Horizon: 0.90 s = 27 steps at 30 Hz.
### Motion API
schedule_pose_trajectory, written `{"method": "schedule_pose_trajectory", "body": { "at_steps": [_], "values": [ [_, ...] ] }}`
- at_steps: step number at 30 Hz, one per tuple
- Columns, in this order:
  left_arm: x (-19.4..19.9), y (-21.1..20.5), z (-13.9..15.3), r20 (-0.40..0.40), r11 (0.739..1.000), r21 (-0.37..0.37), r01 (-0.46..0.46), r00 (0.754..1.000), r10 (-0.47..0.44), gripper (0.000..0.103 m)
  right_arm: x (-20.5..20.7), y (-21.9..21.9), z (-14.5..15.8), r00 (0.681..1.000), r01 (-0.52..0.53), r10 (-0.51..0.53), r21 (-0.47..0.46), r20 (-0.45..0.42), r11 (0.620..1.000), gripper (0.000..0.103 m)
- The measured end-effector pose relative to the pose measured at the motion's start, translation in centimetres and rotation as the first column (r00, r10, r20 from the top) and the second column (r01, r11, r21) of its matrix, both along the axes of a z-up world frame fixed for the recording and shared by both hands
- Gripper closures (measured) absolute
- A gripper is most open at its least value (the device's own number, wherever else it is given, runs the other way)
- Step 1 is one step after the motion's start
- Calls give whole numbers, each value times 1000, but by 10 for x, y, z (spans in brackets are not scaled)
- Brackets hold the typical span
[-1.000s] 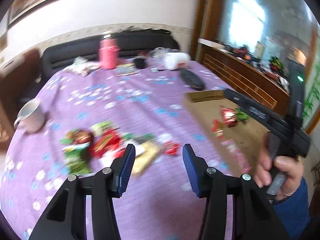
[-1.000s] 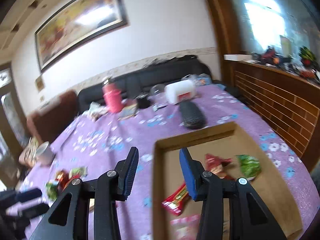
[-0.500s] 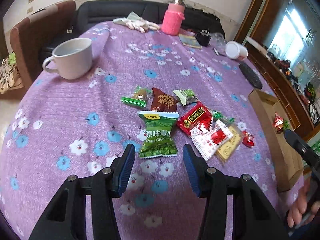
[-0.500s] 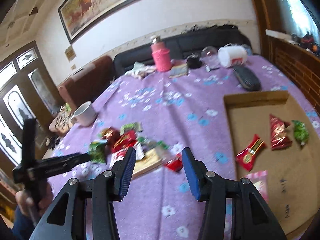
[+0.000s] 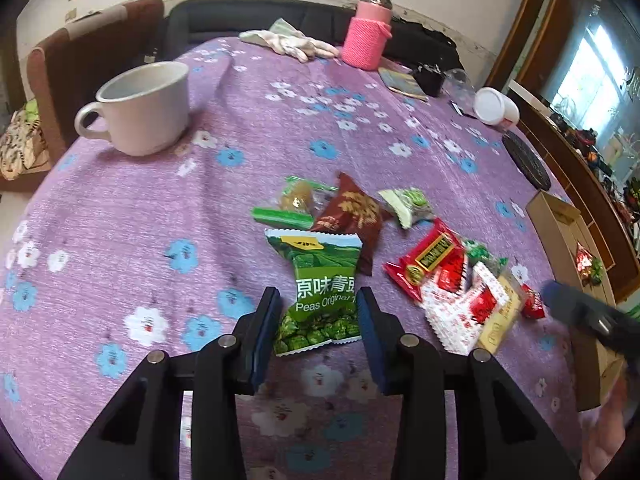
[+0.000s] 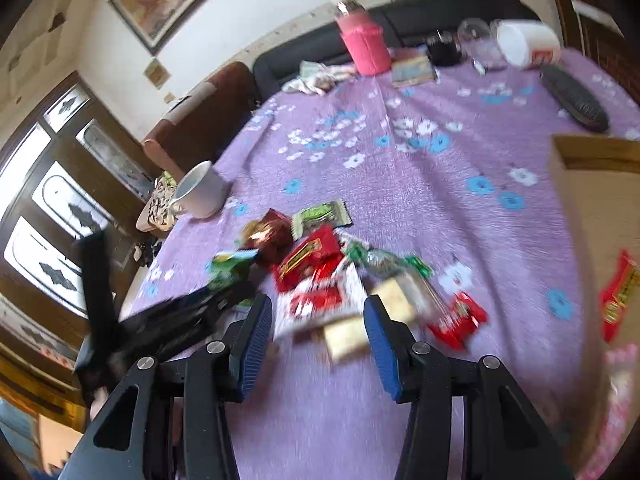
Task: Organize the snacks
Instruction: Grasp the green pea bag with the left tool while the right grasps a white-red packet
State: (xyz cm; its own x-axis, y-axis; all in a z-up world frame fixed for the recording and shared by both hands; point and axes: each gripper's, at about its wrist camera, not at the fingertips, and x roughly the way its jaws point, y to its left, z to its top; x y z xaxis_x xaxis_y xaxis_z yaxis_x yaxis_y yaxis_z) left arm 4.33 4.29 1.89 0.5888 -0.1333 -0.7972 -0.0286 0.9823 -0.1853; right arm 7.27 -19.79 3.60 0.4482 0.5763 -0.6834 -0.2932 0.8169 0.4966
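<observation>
The green pea packet (image 5: 320,292) reads "Peas Original" beneath the Chinese characters "原味青豆".

Both wrist cameras looked steeply down, close over the purple tablecloth (image 5: 120,240). Each view shared the snack pile (image 6: 328,276), seen from opposite sides.

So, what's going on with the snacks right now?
Left gripper fingers closing around the green pea packet, not yet pinching. Right gripper open over the red-and-white packet. Cardboard box waits alongside; nothing blocking.
</observation>
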Motion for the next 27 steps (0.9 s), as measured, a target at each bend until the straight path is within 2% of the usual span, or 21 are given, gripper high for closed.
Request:
{"method": "schedule_pose_trajectory", "body": {
  "at_steps": [4, 7, 11, 13, 15, 16, 18, 23, 27],
  "values": [
    [-2, 7, 2, 6, 1000, -10, -15, 1000, 15, 65, 36, 5, -26, 996, 29, -27, 17, -83, 999, 51],
    [-2, 11, 3, 10, 1000, -23, -22, 1000, 22, 65, 41, 7, -37, 993, 6, 4, 80, -122, 997, 51],
    [-4, 16, 4, 10, 999, -33, -38, 999, 38, 65, 9, 21, -25, 975, -174, 190, 139, -112, 975, 51],
    [-4, 17, 4, 9, 998, -39, -42, 999, 42, 65, -18, 34, -16, 931, -337, 353, 156, -91, 929, 50],
    [-4, 17, 5, 10, 998, -45, -42, 999, 43, 65, -38, 44, -7, 905, -418, 422, 71, -49, 906, 51],
    [-4, 17, 5, 12, 998, -43, -43, 999, 43, 65, -45, 48, -2, 907, -421, 421, -2, -15, 907, 51],
    [-5, 17, 6, 17, 998, -39, -45, 999, 45, 65, -47, 51, 5, 915, -398, 401, -77, 37, 914, 51],
    [-4, 19, 4, 8, 998, -42, -51, 999, 51, 65, -35, 61, 0, 930, -361, 366, -102, 29, 927, 51],
    [-5, 18, 5, 15, 998, -35, -49, 999, 49, 65, -35, 82, -11, 931, -343, 364, -250, 41, 905, 51]
  ]
}}
